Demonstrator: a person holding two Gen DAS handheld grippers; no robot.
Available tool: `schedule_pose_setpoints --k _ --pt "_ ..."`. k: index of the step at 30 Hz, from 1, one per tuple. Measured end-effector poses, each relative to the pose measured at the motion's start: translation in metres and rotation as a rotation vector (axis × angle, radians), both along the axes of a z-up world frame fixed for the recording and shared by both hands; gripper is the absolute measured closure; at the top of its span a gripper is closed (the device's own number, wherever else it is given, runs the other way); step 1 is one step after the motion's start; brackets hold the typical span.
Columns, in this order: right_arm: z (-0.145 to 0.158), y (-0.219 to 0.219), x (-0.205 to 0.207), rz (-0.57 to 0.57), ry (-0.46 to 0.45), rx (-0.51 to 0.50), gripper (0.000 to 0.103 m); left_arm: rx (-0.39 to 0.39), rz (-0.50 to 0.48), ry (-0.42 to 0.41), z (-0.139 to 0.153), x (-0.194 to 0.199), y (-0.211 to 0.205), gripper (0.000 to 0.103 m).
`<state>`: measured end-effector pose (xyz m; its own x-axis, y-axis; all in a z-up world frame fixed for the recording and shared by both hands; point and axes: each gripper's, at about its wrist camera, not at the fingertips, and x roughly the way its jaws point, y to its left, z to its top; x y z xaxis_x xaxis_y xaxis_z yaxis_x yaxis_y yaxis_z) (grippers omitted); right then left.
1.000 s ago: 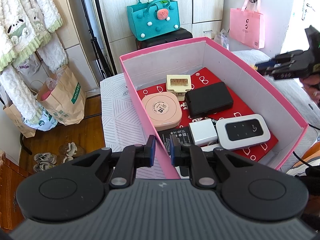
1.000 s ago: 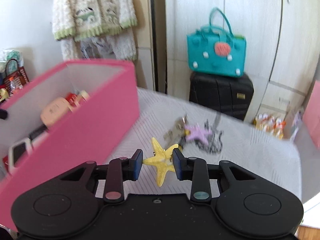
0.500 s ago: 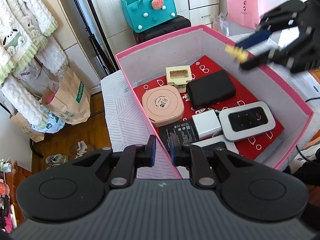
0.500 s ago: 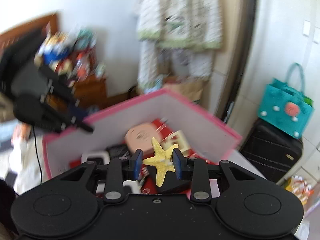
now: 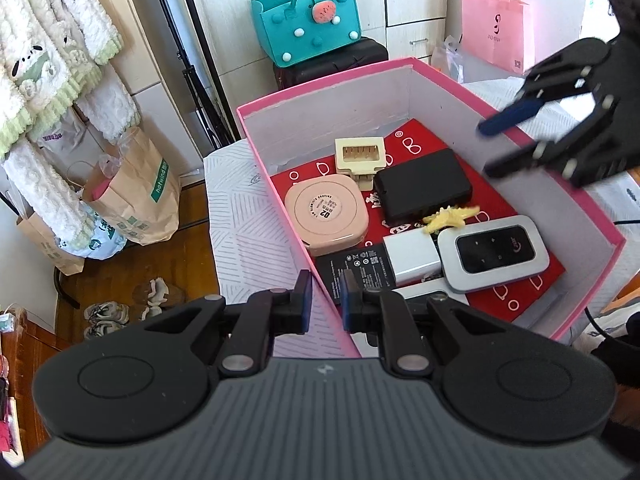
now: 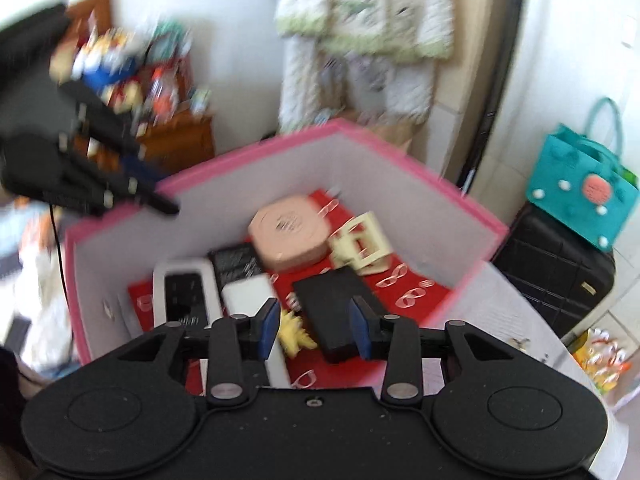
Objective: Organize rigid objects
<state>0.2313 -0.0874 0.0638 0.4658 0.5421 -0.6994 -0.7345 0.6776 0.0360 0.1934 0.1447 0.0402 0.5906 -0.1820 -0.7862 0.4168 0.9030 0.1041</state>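
A pink box (image 5: 328,74) with a red floor holds several rigid items. A yellow starfish (image 5: 452,216) lies in it between a black case (image 5: 420,188) and a white router (image 5: 492,252); it also shows in the right wrist view (image 6: 296,334). My right gripper (image 6: 314,330) is open and empty above the box; it also shows in the left wrist view (image 5: 520,144). My left gripper (image 5: 324,306) is nearly closed on the box's near left wall (image 5: 320,280), with the pink edge between its fingers.
In the box also lie a round pink case (image 5: 326,216), a cream adapter (image 5: 360,156), a white charger (image 5: 412,258) and a black battery (image 5: 352,268). A teal bag (image 5: 308,24) on a black suitcase (image 6: 556,272) stands behind. Paper bags (image 5: 132,196) stand on the floor at left.
My right gripper opened and let go of the yellow starfish, which now lies in the box. The left gripper stayed at the box wall.
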Motion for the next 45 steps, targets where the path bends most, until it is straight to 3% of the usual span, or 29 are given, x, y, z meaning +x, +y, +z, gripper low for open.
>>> schedule_pose_setpoints --k 7,16,21,27,34,35,37,38,45 --pt "0.008 -0.077 0.013 -0.257 -0.001 0.117 0.056 -0.027 0.016 -0.008 -0.001 -0.002 0.003 0.09" --pt "-0.039 -0.142 0.044 -0.421 -0.015 0.137 0.051 -0.044 0.032 -0.013 -0.001 -0.002 0.005 0.09" --pt "-0.066 -0.141 0.064 -0.412 0.006 0.142 0.051 -0.041 0.033 -0.013 -0.001 -0.003 0.005 0.09" --pt "-0.076 -0.125 0.087 -0.364 0.042 0.186 0.051 -0.043 0.034 -0.013 -0.001 -0.003 0.005 0.09" --pt "-0.092 -0.093 0.121 -0.373 0.049 0.104 0.052 -0.049 0.039 -0.008 -0.001 -0.002 0.004 0.09" --pt "-0.095 -0.091 0.124 -0.38 0.053 0.092 0.058 -0.051 0.039 -0.006 -0.001 -0.002 0.004 0.09" --pt "-0.099 -0.087 0.126 -0.399 0.058 0.064 0.092 -0.052 0.04 -0.005 -0.001 -0.002 0.004 0.09" --pt "-0.098 -0.086 0.125 -0.404 0.045 0.066 0.097 -0.052 0.04 -0.006 -0.001 -0.002 0.003 0.09" --pt "-0.085 -0.097 0.111 -0.421 0.149 0.259 0.098 -0.058 0.038 -0.008 -0.002 -0.001 0.005 0.09"
